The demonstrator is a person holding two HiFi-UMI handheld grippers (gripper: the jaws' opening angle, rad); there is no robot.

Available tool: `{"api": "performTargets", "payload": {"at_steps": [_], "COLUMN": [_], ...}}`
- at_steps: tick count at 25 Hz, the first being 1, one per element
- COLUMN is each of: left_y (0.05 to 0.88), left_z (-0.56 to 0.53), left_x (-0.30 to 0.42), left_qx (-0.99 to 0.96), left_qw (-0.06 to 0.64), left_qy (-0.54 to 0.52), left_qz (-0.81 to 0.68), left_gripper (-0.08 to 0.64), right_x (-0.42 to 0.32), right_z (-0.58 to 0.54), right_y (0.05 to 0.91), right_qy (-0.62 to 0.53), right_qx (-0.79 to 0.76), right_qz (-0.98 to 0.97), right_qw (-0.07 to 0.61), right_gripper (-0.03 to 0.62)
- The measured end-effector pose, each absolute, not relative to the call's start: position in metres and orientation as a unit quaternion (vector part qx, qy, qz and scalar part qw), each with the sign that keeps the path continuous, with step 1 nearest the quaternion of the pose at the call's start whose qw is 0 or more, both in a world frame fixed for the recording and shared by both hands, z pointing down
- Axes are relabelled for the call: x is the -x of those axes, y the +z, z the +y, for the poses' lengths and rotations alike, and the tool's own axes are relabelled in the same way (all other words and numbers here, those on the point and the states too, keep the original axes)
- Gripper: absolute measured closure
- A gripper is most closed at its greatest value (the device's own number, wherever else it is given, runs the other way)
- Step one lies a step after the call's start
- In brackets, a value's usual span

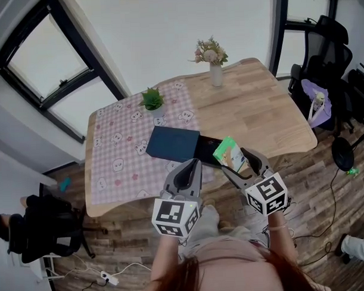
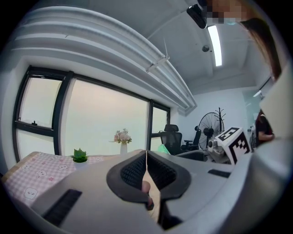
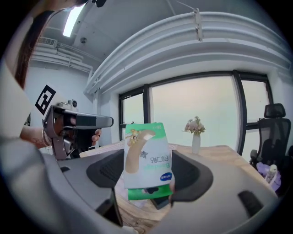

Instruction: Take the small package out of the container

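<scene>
Left gripper [image 2: 146,161]: jaws together, empty | right gripper [image 3: 147,170]: clamped on package [image 3: 147,157], above box [image 1: 207,149] | hold pinch firm, carry level to table [image 1: 258,103]

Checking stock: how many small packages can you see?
1: the green-and-white package, held in the right claw near the dark container; more may be hidden inside.

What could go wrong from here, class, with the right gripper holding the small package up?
1. The right gripper pinches the small package only near its lower end. Most of it stands free beyond the jaws, so it may pivot or slip out.
2. The package seems to hang near the front edge of the table, so if dropped it might miss the top and land on the floor.
</scene>
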State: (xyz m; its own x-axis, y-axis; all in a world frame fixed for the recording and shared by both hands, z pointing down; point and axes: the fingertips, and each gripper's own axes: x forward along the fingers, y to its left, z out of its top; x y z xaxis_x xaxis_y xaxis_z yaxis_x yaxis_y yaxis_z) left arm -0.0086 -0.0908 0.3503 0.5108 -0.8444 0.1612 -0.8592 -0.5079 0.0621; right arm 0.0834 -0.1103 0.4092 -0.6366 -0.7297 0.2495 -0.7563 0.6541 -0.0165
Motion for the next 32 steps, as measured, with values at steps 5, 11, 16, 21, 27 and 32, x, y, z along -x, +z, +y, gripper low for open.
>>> {"api": "performTargets", "payload": {"at_steps": [5,11,16,21,27,32], "left_y": [0.35,0.35,0.351,0.348,0.346,0.334], "left_z": [-0.078,-0.068,-0.066,-0.075,-0.09,-0.099], "left_x": [0.003,-0.004,-0.012,-0.01,0.004,0.019], "left_qx": [-0.865,-0.865,-0.868,-0.872,-0.876,-0.88], "left_qw": [0.063,0.061,0.061,0.059,0.056,0.053], "left_qy": [0.055,0.055,0.06,0.061,0.061,0.057], "left_qz": [-0.494,-0.495,-0.489,-0.482,-0.474,-0.469], "left_gripper": [0.548,0.548,0.548,0.548,0.548,0.548], "right_x": [-0.091,-0.101,-0.112,-0.112,-0.102,-0.091], "right_z": [-0.1,-0.091,-0.087,-0.093,-0.103,-0.106], "right_y": [0.4,0.391,0.383,0.373,0.366,0.351], "right_qy": [0.052,0.045,0.047,0.046,0.048,0.052], "right_qx": [-0.412,-0.42,-0.429,-0.441,-0.458,-0.468], "right_qz": [-0.904,-0.903,-0.9,-0.895,-0.887,-0.882], "right_qw": [0.097,0.08,0.061,0.047,0.033,0.018], "right_gripper": [0.272,0.272,0.272,0.272,0.272,0.272]}}
